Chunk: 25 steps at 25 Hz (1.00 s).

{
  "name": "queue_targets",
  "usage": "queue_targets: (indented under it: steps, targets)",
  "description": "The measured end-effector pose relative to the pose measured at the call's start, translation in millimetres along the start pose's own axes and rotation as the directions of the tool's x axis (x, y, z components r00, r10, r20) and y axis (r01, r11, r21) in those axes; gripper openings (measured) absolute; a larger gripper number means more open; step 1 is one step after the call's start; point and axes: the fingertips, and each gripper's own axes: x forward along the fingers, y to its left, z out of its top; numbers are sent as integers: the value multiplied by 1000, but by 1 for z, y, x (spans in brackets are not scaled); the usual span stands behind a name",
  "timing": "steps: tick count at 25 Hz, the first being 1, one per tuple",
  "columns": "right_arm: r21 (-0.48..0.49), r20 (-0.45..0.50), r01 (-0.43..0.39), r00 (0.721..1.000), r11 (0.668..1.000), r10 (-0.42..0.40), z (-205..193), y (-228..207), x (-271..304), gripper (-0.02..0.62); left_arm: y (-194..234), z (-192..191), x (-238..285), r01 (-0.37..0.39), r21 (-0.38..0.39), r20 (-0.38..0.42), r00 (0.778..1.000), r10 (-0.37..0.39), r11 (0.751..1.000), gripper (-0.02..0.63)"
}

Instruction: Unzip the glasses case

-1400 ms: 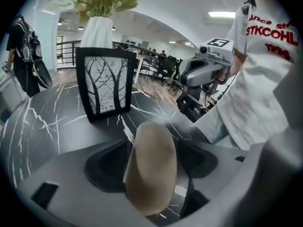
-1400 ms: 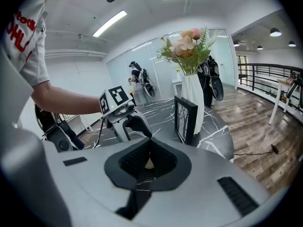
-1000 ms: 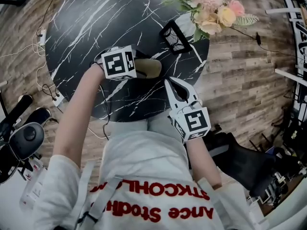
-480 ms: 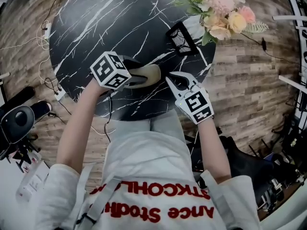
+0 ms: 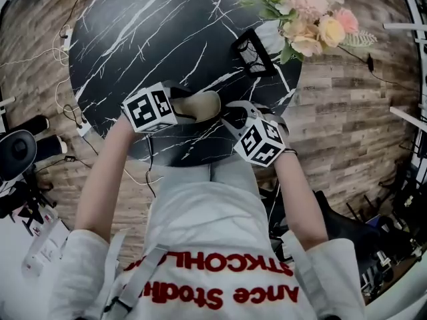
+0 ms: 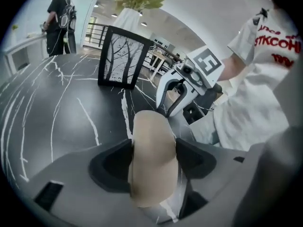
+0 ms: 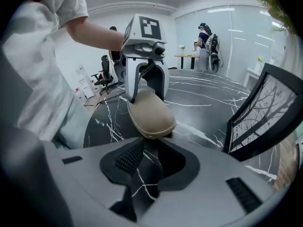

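Grey-jawed right gripper (image 7: 151,167) is opening with nothing between its jaws, just short of the beige glasses case (image 7: 149,113). Beyond, the left gripper (image 6: 152,155) clamps the case's middle on the black marble table (image 5: 153,32), its jaws easing apart. The case looks zipped; I can't make out the pull, so the unzipping is all left.

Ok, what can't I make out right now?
Zipper pull: right gripper view, too small to pick out on the glasses case.
Case's left end: head view, covered by the left gripper, whose fingers are opening round it.
Flowers: head view, cut off by the top edge.
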Motion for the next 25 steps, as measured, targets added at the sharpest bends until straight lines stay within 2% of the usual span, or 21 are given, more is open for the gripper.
queue_targets:
  steps: [3,6,8,12,16,19,25]
  targets:
    - [-7,0,10,1000,1000,-10,1,-5,4,97,4,1,-3,43,-66,27,999,-42,997,295]
    - [-19,2,2,1000,1000,-2,2,-8,9,97,10,3,-6,110,-164,116,989,-91,980,293]
    - [-44,4,3,1000,999,-2,4,-9,10,96,13,4,-9,144,-199,154,981,-114,969,293]
    - [-42,24,-10,1000,999,11,6,-10,8,94,14,5,-9,154,-195,137,982,-128,969,293]
    - [50,113,-59,992,997,53,8,-10,3,94,13,4,-8,163,-197,152,979,-134,967,293]
    - [104,179,-73,982,992,53,13,-15,-1,86,13,5,-8,167,-189,155,978,-139,968,293]
    - [130,177,-91,982,987,67,9,-12,2,60,12,1,-2,189,-210,146,976,-160,959,303]
